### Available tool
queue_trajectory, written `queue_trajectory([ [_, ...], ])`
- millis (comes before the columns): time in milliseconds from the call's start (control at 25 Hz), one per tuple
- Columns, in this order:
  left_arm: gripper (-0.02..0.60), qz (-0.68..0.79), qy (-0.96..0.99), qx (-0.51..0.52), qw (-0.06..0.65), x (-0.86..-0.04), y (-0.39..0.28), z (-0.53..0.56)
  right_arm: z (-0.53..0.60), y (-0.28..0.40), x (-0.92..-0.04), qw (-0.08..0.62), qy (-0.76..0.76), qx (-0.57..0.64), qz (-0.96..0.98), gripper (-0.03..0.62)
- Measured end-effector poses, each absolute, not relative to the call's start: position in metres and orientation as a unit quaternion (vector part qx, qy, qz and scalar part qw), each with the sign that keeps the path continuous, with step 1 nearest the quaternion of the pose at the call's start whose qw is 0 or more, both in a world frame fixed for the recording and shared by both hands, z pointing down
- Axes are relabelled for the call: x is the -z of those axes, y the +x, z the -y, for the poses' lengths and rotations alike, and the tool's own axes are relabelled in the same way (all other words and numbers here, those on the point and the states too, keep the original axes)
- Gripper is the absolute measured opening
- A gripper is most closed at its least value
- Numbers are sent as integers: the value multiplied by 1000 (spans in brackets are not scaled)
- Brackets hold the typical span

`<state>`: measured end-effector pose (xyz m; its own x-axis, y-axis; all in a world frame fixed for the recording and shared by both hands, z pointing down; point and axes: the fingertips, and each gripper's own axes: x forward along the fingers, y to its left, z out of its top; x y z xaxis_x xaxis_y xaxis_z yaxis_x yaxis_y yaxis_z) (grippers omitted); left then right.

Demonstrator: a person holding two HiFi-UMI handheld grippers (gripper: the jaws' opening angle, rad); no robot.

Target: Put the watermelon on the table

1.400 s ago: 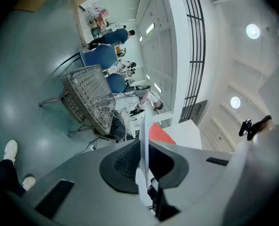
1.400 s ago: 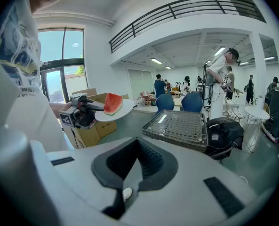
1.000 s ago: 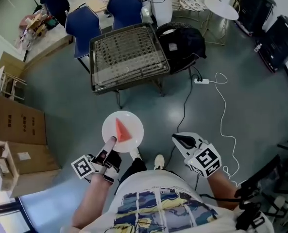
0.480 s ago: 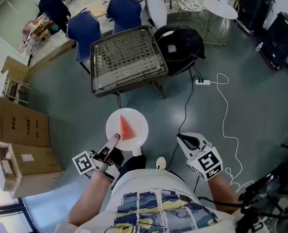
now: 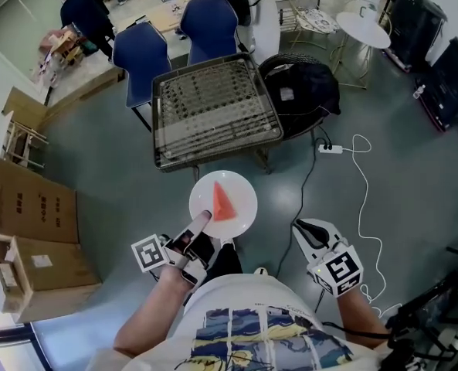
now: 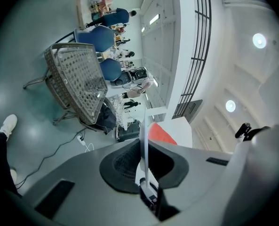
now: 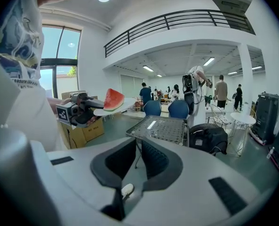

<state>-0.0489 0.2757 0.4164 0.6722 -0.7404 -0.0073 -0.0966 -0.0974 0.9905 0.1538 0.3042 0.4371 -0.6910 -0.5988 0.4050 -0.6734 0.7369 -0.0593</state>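
Since a second ago both tools have moved toward the grey wire-mesh surface, and the plate's far rim now sits just short of that surface's near edge in the head view.

My left tool is clamped on the near rim of the round white plate. In the left gripper view the rim runs edge-on between the closed jaws. The red wedge of watermelon lies on the middle of the plate, rind end toward the tool, and is not on the surface. From this steep angle the plate seems to be held in the air above the floor, clear of the mesh.

My right tool hangs to the right of the plate and well apart from it. Its jaws stand a little apart with nothing between them. Its own view shows the plate and wedge off to the left.

Two blue chairs stand beyond the surface's far edge.
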Motion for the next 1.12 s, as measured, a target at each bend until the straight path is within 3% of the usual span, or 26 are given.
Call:
queue_trajectory([
  [200, 28, 295, 698, 249, 603, -420, -84, -206, -241, 112, -428, 200, 353, -106, 908, 51],
  [600, 28, 280, 717, 217, 601, -436, -149, -56, -114, 28, -420, 194, 378, -112, 898, 51],
  [1120, 28, 301, 684, 226, 625, -515, -126, 113, 27, 45, -459, 216, 354, -143, 899, 51],
])
